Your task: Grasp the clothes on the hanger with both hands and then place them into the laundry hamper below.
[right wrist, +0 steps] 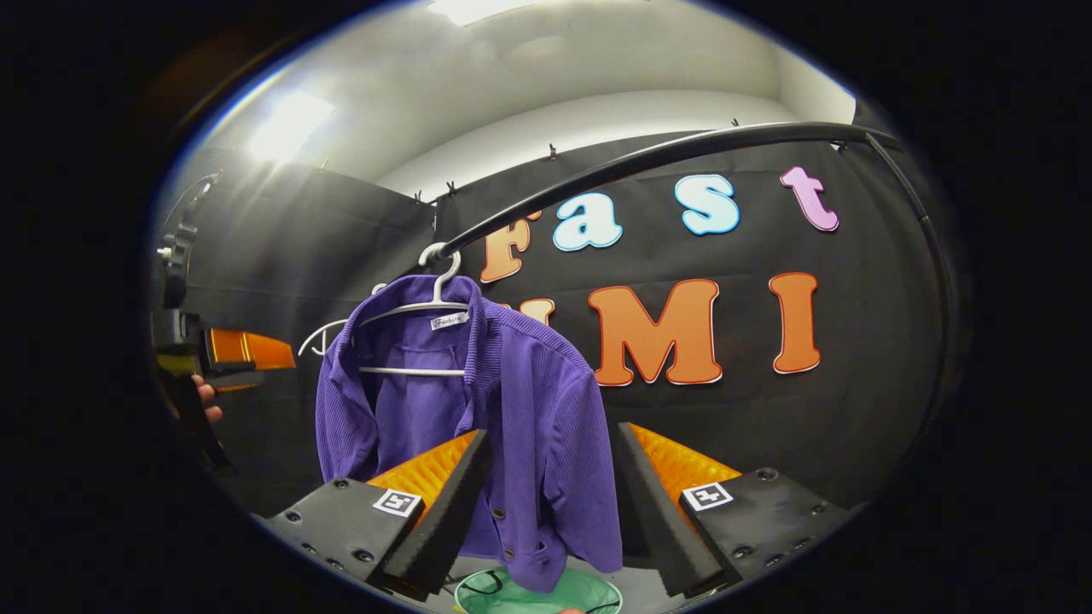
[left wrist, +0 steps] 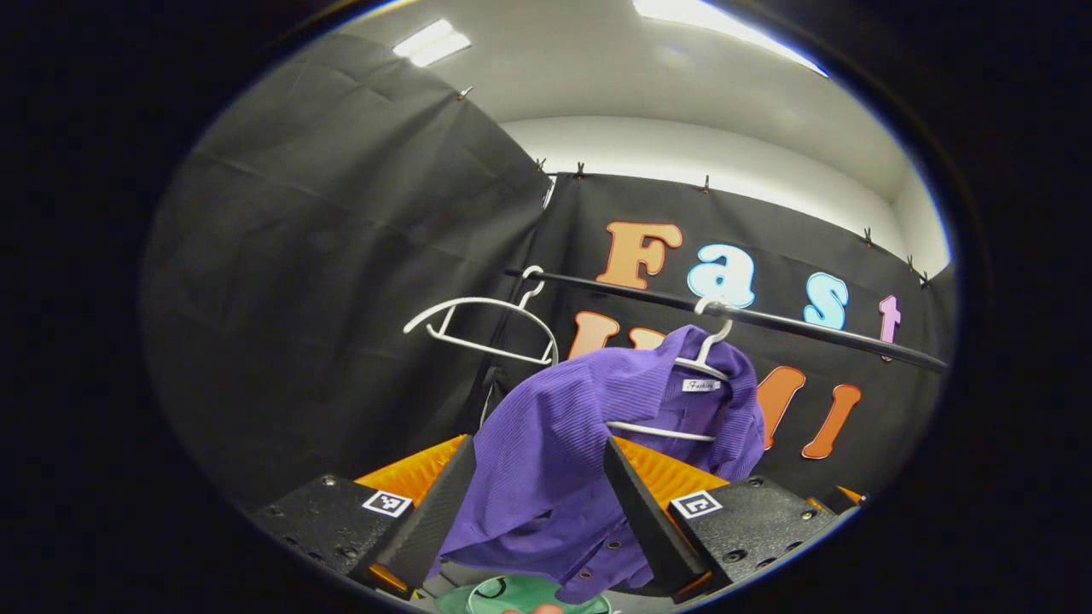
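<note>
Purple shirt [right wrist: 512, 409] on its white hanger [right wrist: 426, 328]; left gripper [left wrist: 533, 503] and right gripper [right wrist: 546, 512] both open around unclamped cloth above the hamper [right wrist: 537, 593]; pulling may snag the collar

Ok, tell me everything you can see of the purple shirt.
The purple shirt is a ribbed, corduroy-looking garment with a collar, a small white neck label and snap buttons down its front edge. It hangs open on a white hanger hooked over the black rail. In the left gripper view it is pulled askew, one shoulder sliding off. Fabric lies between each tool's spread fingers. Below its hem sits the green hamper.
</note>
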Action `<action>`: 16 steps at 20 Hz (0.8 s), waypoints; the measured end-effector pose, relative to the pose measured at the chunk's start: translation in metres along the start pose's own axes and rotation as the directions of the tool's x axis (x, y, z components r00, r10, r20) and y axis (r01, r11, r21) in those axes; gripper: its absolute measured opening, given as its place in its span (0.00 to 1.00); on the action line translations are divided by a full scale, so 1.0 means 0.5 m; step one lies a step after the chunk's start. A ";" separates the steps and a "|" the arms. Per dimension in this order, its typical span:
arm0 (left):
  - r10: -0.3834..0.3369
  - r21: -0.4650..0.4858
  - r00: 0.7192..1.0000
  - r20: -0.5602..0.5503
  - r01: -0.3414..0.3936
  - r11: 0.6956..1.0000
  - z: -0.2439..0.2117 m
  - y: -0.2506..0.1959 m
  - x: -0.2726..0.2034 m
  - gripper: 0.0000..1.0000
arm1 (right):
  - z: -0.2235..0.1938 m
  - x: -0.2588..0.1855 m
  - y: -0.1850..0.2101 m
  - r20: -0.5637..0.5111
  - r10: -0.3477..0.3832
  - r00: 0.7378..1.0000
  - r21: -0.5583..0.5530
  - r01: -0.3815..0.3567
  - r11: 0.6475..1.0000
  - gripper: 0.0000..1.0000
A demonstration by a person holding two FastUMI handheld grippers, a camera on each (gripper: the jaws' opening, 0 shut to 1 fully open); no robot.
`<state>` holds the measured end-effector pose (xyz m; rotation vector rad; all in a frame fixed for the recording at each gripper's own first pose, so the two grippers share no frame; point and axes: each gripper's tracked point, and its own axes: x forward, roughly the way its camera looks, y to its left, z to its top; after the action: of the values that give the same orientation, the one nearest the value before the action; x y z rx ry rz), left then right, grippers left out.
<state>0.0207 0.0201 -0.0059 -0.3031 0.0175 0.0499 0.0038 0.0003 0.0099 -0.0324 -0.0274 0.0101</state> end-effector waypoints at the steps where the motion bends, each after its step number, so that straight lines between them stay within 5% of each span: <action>1: -0.019 -0.007 0.999 0.027 0.019 1.000 -0.007 0.009 0.003 0.92 | -0.006 0.013 0.013 0.000 0.008 1.000 0.004 -0.008 1.000 0.91; 5: 0.015 0.137 0.994 0.111 -0.031 0.990 -0.040 0.073 -0.004 0.95 | -0.043 0.080 0.070 -0.017 0.050 0.999 0.042 -0.049 0.998 0.96; 9: -0.036 0.164 0.996 0.084 0.022 0.986 -0.061 0.061 -0.041 0.92 | -0.089 0.164 0.121 -0.048 0.062 0.997 0.059 -0.060 0.996 0.96; 13: -0.046 0.167 0.997 0.068 0.034 0.985 -0.063 0.088 -0.062 0.92 | -0.120 0.266 0.161 -0.044 0.010 0.999 0.059 -0.007 0.998 0.96; 14: -0.054 0.171 0.997 0.060 0.042 0.984 -0.064 0.095 -0.071 0.92 | -0.130 0.295 0.167 -0.040 -0.021 0.999 0.038 0.022 0.999 1.00; 16: -0.069 0.191 0.996 0.056 0.057 0.980 -0.058 0.118 -0.092 0.95 | -0.144 0.336 0.137 -0.021 -0.137 0.990 0.004 0.138 0.990 0.90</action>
<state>-0.0283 0.0656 -0.0500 -0.1113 -0.0495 -0.0053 0.1728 0.0682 -0.0598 -0.0246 -0.0089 -0.1281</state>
